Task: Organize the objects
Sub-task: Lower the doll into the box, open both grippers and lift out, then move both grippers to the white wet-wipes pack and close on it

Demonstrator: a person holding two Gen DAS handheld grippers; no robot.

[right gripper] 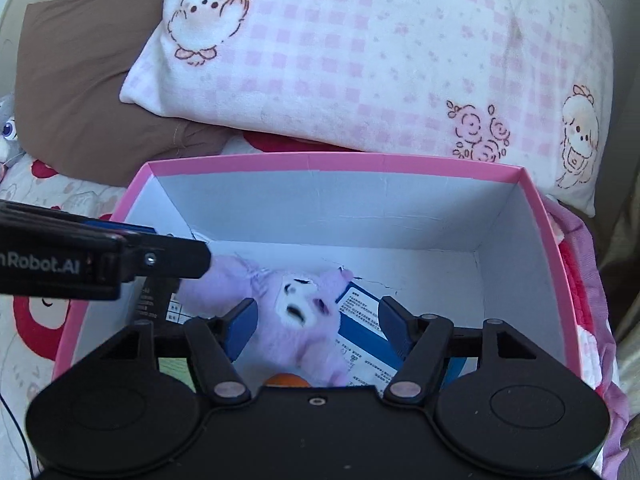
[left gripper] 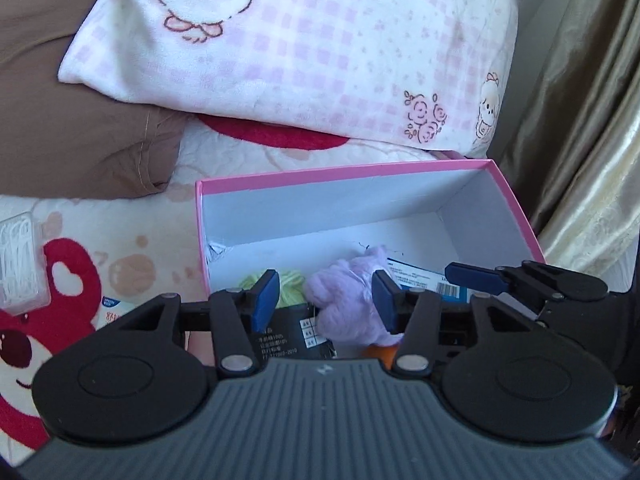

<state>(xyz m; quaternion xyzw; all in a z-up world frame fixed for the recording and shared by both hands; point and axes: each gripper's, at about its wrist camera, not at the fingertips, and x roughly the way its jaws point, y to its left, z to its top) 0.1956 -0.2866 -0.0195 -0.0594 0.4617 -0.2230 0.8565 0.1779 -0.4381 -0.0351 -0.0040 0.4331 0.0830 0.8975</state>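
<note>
Purple plush toy (right gripper: 296, 320) lies in pink box (right gripper: 336, 162), on blue packet (right gripper: 372, 320). Right gripper (right gripper: 320, 328) spread around it, pads clear. Left gripper (left gripper: 326, 300) part-open over plush, no grip visible. Checked pillow (left gripper: 320, 48) far.

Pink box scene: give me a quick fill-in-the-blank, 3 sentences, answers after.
1. The purple plush toy lies inside the pink box, whose inner walls are ____.
2. Part of the plush rests on a flat ____ carton with printed text.
3. Behind the box lies a pink-checked ____ printed with cartoon figures and roses.

Answers: white; blue; pillow
</note>
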